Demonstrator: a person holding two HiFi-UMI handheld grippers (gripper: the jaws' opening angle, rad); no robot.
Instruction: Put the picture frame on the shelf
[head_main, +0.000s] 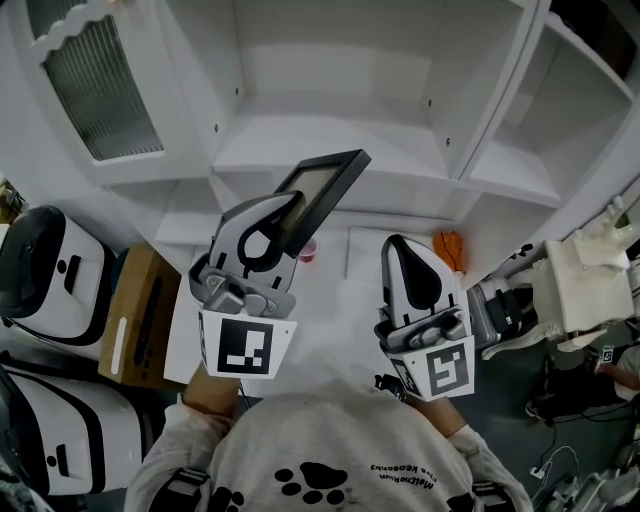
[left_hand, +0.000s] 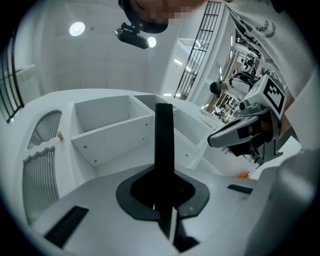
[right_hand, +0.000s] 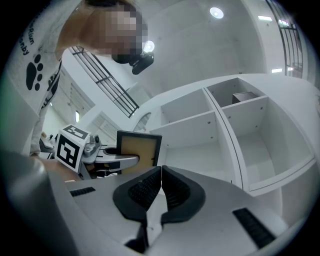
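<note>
Two jaws of the left gripper (head_main: 285, 212) are clamping the lower edge of the picture frame (head_main: 325, 188), which is hanging tilted in the air just in front of the shelf (head_main: 330, 110), not yet resting on any board. Its flat, rectangular shape, narrow black border and tan backing are suggesting something stiff and light, though any glazed front would be making it fragile. The border is looking smooth and likely slippery, and gripping one edge is probably letting the frame pivot, so pinching the border mid-side seems wisest. The shelf is showing white, hard, matte panels forming open compartments. The right gripper (head_main: 400, 252) is hovering in front of the shelf too, jaws pressed together and holding nothing.
</note>
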